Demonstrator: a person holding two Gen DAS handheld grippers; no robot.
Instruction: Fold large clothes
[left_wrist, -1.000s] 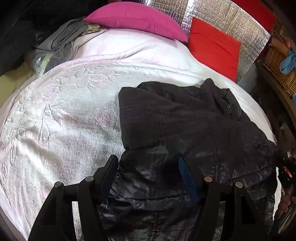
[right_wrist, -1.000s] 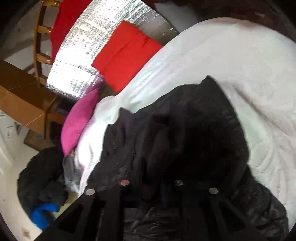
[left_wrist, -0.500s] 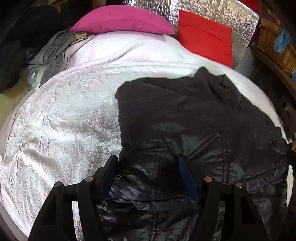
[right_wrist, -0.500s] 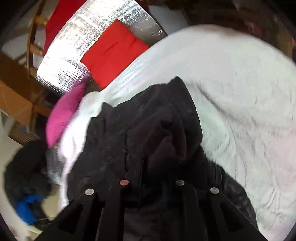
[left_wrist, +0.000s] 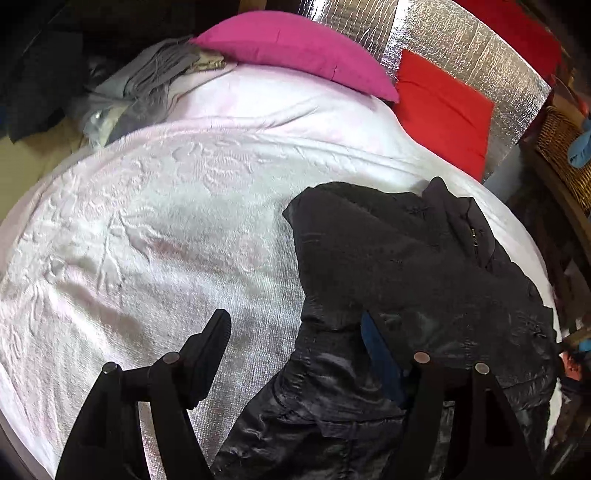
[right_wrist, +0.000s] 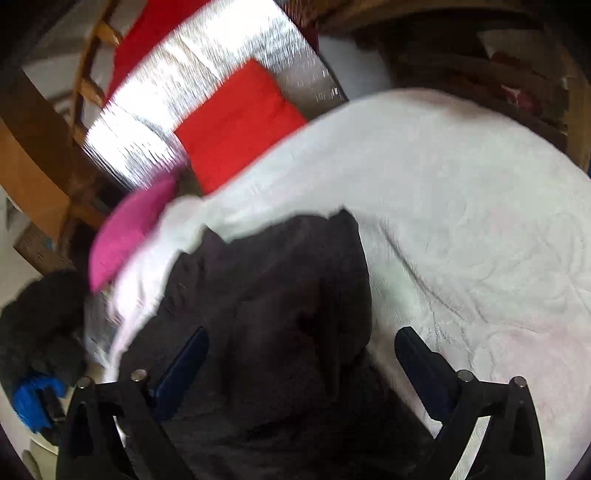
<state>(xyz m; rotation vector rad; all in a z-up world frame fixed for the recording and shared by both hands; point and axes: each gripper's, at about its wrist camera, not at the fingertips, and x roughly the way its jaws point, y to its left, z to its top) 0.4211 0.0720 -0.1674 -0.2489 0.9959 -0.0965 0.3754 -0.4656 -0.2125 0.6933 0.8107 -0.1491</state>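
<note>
A large black padded jacket (left_wrist: 406, 280) lies on the white bedspread (left_wrist: 177, 221), partly folded, with its upper part laid over the shiny lower part. My left gripper (left_wrist: 295, 332) is open above the jacket's left edge, holding nothing. In the right wrist view the jacket (right_wrist: 280, 302) lies between and below the fingers of my right gripper (right_wrist: 301, 343), which is open and holds nothing. This view is blurred by motion.
A pink pillow (left_wrist: 295, 48) and a red cushion (left_wrist: 447, 110) lean on a silver foil headboard (left_wrist: 454, 48). Grey clothes (left_wrist: 147, 85) are piled at the bed's far left. A wicker basket (left_wrist: 561, 147) stands at the right. Dark clothing (right_wrist: 37, 325) lies beside the bed.
My right gripper has opened and let go of the jacket, which now lies flatter. My left gripper has shifted left, so the jacket sits further right in its view.
</note>
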